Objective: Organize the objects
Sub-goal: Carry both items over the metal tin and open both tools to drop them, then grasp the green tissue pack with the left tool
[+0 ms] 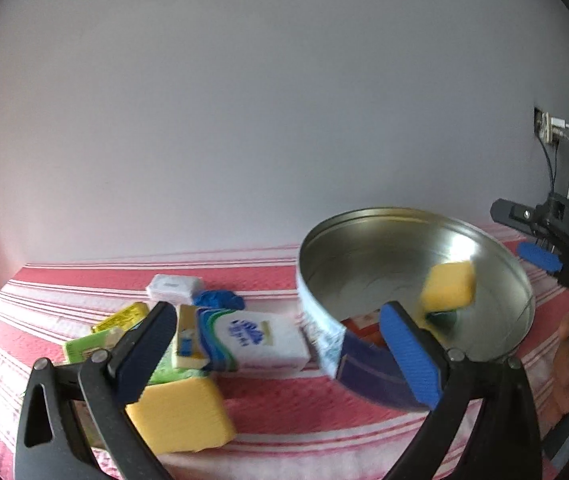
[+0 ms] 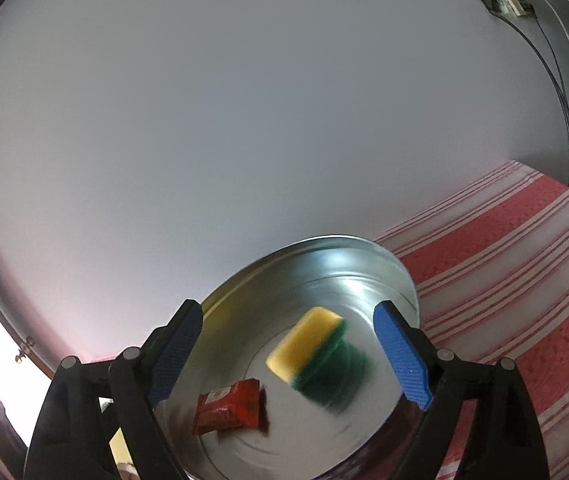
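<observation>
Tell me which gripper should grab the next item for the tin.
Left. The left gripper is open right over the pile: the yellow sponge and tissue pack lie between its fingers. The right gripper is open over the tin, facing away from the pile.

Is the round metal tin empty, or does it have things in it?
Not empty. The round metal tin holds a yellow and green sponge, blurred as if just dropped, and a red packet on its floor.
</observation>
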The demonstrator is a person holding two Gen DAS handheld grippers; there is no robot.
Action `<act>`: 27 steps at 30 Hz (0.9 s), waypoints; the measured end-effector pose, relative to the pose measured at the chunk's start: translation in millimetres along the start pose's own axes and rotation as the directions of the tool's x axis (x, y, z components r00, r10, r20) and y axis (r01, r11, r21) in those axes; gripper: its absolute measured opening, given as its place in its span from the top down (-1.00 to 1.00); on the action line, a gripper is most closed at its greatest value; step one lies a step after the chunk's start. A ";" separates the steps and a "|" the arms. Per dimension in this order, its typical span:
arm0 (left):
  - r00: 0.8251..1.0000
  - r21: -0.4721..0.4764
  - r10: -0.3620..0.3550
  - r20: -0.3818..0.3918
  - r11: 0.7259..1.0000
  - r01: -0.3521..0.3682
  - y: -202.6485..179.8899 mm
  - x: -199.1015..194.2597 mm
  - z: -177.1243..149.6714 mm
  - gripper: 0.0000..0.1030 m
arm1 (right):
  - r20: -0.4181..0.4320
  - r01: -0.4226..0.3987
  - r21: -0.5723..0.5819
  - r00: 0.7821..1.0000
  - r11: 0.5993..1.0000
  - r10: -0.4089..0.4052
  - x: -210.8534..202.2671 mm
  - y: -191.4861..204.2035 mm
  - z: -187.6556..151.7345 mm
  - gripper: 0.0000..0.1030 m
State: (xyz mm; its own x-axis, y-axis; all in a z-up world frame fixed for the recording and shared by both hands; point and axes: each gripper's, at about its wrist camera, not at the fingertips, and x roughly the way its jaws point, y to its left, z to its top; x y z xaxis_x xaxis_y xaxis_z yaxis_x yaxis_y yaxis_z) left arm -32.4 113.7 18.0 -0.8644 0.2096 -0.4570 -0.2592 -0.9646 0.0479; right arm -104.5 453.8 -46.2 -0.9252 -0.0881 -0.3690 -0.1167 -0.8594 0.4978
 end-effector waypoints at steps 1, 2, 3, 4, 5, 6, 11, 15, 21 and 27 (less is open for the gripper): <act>1.000 0.006 0.005 -0.001 1.000 -0.005 3.1 0.6 -1.9 -0.99 | 0.002 0.009 -0.014 1.000 1.000 -0.009 4.9 1.5 0.7 -0.73; 1.000 0.010 0.011 -0.002 1.000 -0.011 5.1 0.1 -3.8 -0.99 | 0.010 0.022 -0.038 1.000 0.999 -0.021 2.8 3.7 -3.0 -0.73; 1.000 0.011 0.017 -0.002 1.000 -0.017 7.4 -0.9 -6.4 -0.99 | 0.022 0.035 -0.057 0.999 0.998 -0.033 1.1 8.2 -8.0 -0.73; 1.000 0.009 0.024 -0.003 1.000 -0.023 11.7 -1.4 -8.1 -0.99 | 0.039 0.050 -0.079 0.998 0.996 -0.048 -0.3 11.9 -10.0 -0.73; 1.000 0.005 0.029 -0.005 1.000 -0.029 14.9 -1.8 -9.0 -0.99 | 0.057 0.066 -0.100 0.997 0.993 -0.060 -2.2 15.5 -12.7 -0.73; 0.999 -0.001 0.031 -0.008 1.000 -0.031 18.5 -2.2 -10.4 -0.99 | 0.071 0.075 -0.116 0.995 0.990 -0.067 -3.8 18.5 -14.1 -0.73; 0.999 -0.003 0.038 -0.014 0.999 -0.038 36.7 -7.6 -15.8 -0.99 | 0.098 0.090 -0.175 0.992 0.980 -0.074 -10.2 32.0 -23.4 -0.73; 0.998 -0.031 0.049 -0.039 0.998 -0.050 60.6 -11.7 -22.8 -0.99 | 0.091 0.075 -0.198 0.994 0.977 -0.058 -17.3 42.0 -29.4 -0.73; 0.992 -0.135 0.106 -0.070 0.984 -0.115 118.8 -20.5 -31.0 -0.99 | 0.061 0.008 -0.247 0.998 0.969 0.007 -18.4 76.1 -52.3 -0.73; 0.966 -0.251 0.221 -0.138 0.935 -0.250 164.4 -30.2 -43.4 -0.99 | 0.006 -0.055 -0.338 0.998 0.940 0.061 -20.1 112.0 -77.5 -0.73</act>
State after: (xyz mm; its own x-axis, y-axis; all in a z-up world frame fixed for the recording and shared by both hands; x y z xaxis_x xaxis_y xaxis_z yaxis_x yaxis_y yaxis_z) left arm -30.2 -58.2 1.2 -0.8324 -0.0324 -0.5532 0.0814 -0.9946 -0.0641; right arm -71.0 320.3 -43.9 -0.9326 -0.1372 -0.3337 0.0634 -0.9728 0.2229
